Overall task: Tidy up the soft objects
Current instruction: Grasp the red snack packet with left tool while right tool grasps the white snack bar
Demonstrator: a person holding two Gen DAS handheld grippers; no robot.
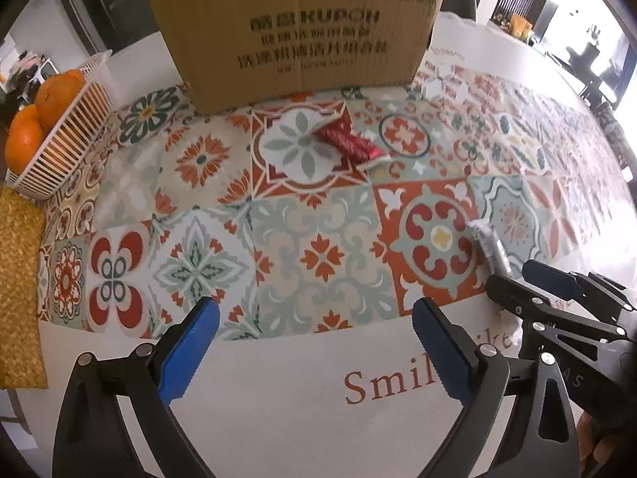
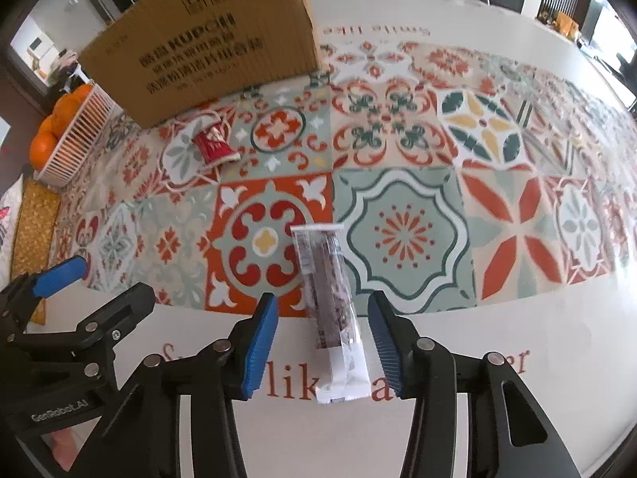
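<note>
Clear-wrapped snack bar (image 2: 332,310): between right gripper (image 2: 323,342) pads, untouched.
Left gripper (image 1: 316,352): released, empty.
Next: clench, lift toward box (image 2: 215,47).

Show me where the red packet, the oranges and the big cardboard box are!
red packet (image 1: 349,142), left wrist view, middle of its wrapper
oranges (image 1: 55,95), left wrist view, peel of the upper orange
cardboard box (image 1: 302,36), left wrist view, printed front wall
</note>
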